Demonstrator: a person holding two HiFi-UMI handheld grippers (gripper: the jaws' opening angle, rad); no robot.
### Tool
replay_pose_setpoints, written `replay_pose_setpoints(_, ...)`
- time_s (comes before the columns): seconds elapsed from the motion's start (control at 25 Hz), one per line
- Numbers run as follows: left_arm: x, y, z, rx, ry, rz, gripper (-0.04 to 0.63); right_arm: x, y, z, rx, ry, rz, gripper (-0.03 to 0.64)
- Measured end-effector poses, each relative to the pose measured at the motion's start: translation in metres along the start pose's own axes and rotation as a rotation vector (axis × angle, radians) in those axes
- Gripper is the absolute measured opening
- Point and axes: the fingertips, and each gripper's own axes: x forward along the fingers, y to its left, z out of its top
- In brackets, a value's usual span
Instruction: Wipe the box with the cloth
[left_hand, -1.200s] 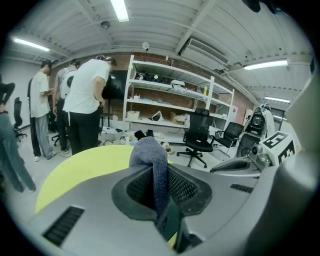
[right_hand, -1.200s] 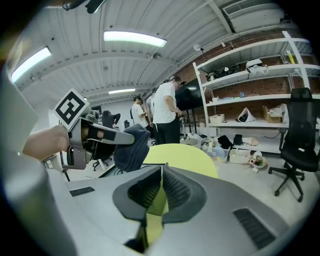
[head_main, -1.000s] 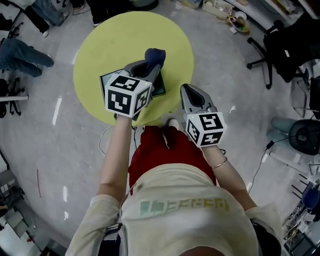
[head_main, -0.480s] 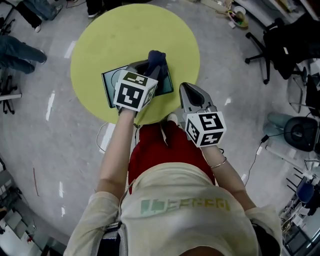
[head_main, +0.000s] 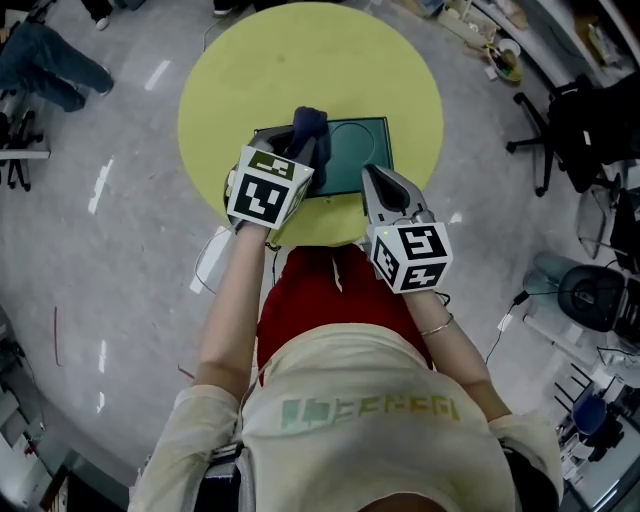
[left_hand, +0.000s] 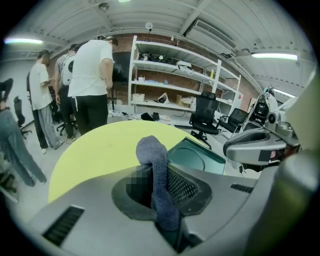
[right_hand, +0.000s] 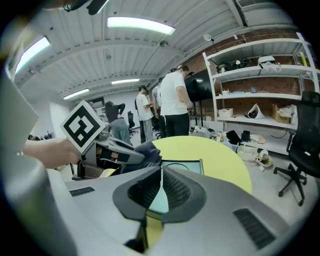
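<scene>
A flat dark-green box (head_main: 345, 157) with a round mark on its lid lies on the round yellow table (head_main: 240, 90). My left gripper (head_main: 300, 140) hangs over the box's left part, shut on a dark blue cloth (head_main: 308, 125) that sticks out past its tips. In the left gripper view the cloth (left_hand: 156, 172) stands up between the jaws with the box (left_hand: 197, 159) just to its right. My right gripper (head_main: 377, 187) is shut and holds nothing, at the box's near right edge. The right gripper view shows the box (right_hand: 185, 167) ahead and the cloth (right_hand: 147, 152) to its left.
Several people (left_hand: 90, 90) stand beyond the table. Shelving (left_hand: 175, 80) and office chairs (left_hand: 207, 117) line the back wall. In the head view a chair (head_main: 575, 115) and a round stool (head_main: 595, 295) stand at the right, with cables on the grey floor.
The table and box have shifted right and nearer in the head view. My left gripper with the cloth now sits over the box's left part. The right gripper has come up to the box's near edge.
</scene>
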Motion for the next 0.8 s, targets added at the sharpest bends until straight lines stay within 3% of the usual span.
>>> replay_pose_setpoints(0.4,-0.057,0.06,-0.04,-0.106,-0.046,0.112,0.066,0.019,0.053,-0.002,-0.05,0.014,0.058,0.038)
replay_pose_setpoints(0.8,-0.12,0.048,-0.047,-0.124,-0.086,0.312,0.066,-0.03,0.036,-0.011,-0.047,-0.028,0.085,0.038)
